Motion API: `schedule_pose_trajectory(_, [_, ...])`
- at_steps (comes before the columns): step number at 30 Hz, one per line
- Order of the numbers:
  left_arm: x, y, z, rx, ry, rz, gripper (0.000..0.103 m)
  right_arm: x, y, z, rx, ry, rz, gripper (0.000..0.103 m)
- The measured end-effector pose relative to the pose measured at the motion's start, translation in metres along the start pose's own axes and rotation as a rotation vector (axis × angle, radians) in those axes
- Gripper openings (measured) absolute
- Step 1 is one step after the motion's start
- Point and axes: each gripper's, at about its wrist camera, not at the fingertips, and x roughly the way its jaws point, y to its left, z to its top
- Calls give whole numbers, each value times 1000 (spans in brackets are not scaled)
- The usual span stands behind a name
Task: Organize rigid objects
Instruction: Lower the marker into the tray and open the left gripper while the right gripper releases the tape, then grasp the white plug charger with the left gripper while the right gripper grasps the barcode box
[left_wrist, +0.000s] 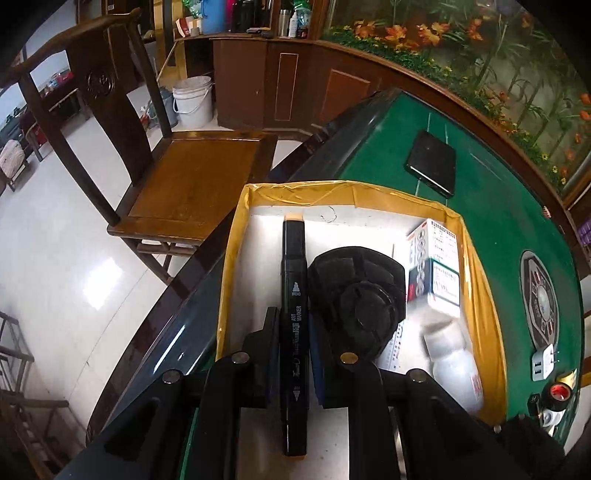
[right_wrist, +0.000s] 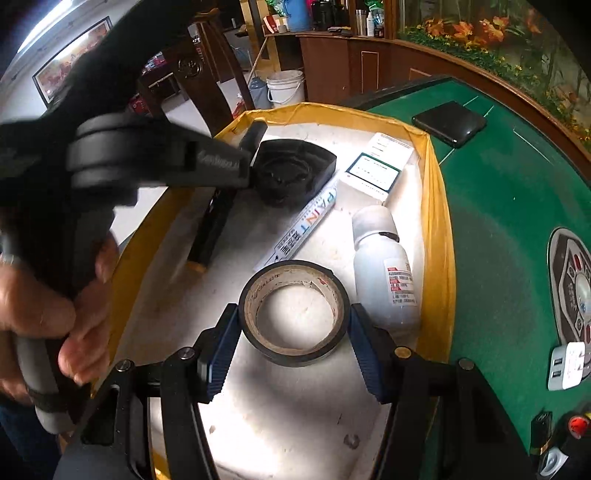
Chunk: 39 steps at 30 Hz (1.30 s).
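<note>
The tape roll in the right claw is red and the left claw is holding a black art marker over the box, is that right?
Not quite. The tape roll between the right claw pads is black, as the right wrist view shows. The rest holds: the left claw holds the black art marker over the yellow-lined box.

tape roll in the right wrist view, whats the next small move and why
Probably open the right hand-held gripper and let the tape roll go. The roll sits between the blue pads, already inside the yellow-lined box, over bare floor beside the white bottle. The left hand-held gripper holds a black marker farther back, out of the way.
</note>
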Motion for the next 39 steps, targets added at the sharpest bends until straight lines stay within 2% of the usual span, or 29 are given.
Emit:
schedule_pose_trajectory(8, [-16, 4, 0, -5, -22, -60, 39, 3, 2, 5, -26, 0, 0, 59])
schedule_pose_trajectory(9, [-19, 3, -1, 1, -30, -56, 41, 3, 3, 6, -33, 6, 1, 60])
schedule_pose_trajectory(11, [-24, 0, -3, 11, -47, -34, 53, 2, 3, 6, -26, -1, 14, 63])
schedule_pose_trajectory(12, [-27, 0, -4, 13, -57, -31, 55, 1, 2, 5, -22, -1, 19, 65])
schedule_pose_trajectory(22, [-57, -1, -25, 11, -112, -72, 55, -22, -6, -7, -10, -45, 71, 65])
schedule_pose_trajectory(28, [-73, -14, -46, 16, -134, -115, 57, -42, -16, -18, 13, -74, 103, 66])
schedule_pose_trajectory(35, [-89, -56, -71, 110, -139, -167, 57, -77, -48, -45, 51, -116, 165, 66])
schedule_pose_trajectory(39, [-97, -89, -87, 186, -148, -201, 60, -108, -77, -65, 84, -174, 172, 66])
